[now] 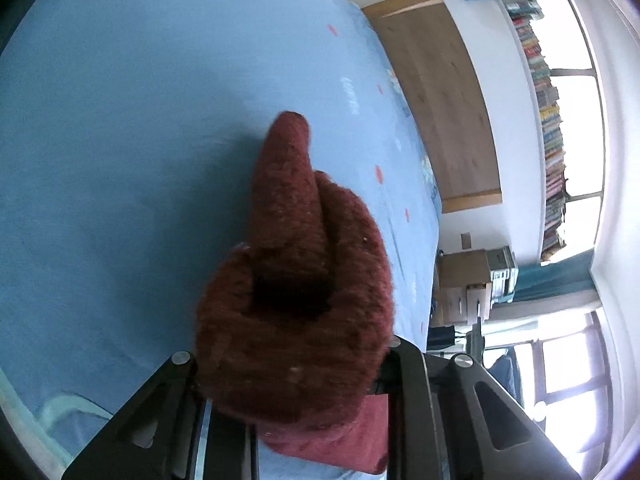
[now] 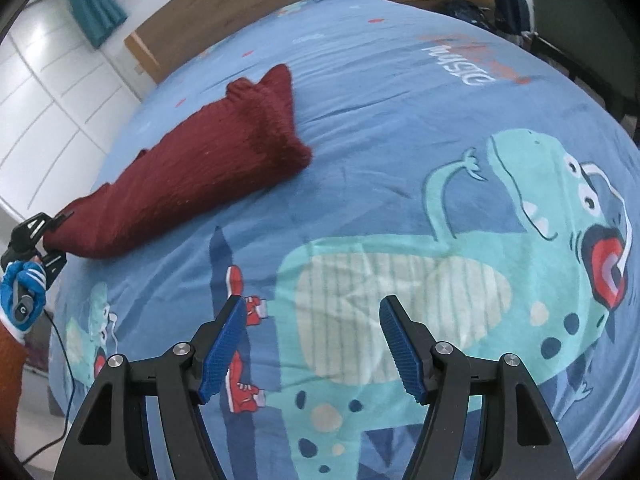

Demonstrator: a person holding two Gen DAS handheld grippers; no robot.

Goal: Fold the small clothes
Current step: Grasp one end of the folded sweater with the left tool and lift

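A dark red knitted garment (image 2: pixel 192 168) lies stretched across the blue bed cover (image 2: pixel 380 128), its far end bunched in folds. My left gripper (image 2: pixel 48 236) is shut on its near end at the bed's left edge. In the left wrist view the red knit (image 1: pixel 296 304) fills the space between the jaws and hides the fingertips. My right gripper (image 2: pixel 312 344) is open and empty, hovering above the dinosaur print (image 2: pixel 440 272), well apart from the garment.
A wooden headboard (image 2: pixel 224 12) stands at the far end of the bed, beside white wardrobe doors (image 2: pixel 52 92). A cable (image 2: pixel 64 360) hangs off the bed's left edge. Boxes (image 1: pixel 472 280), bookshelves (image 1: pixel 548 128) and windows line the room's side.
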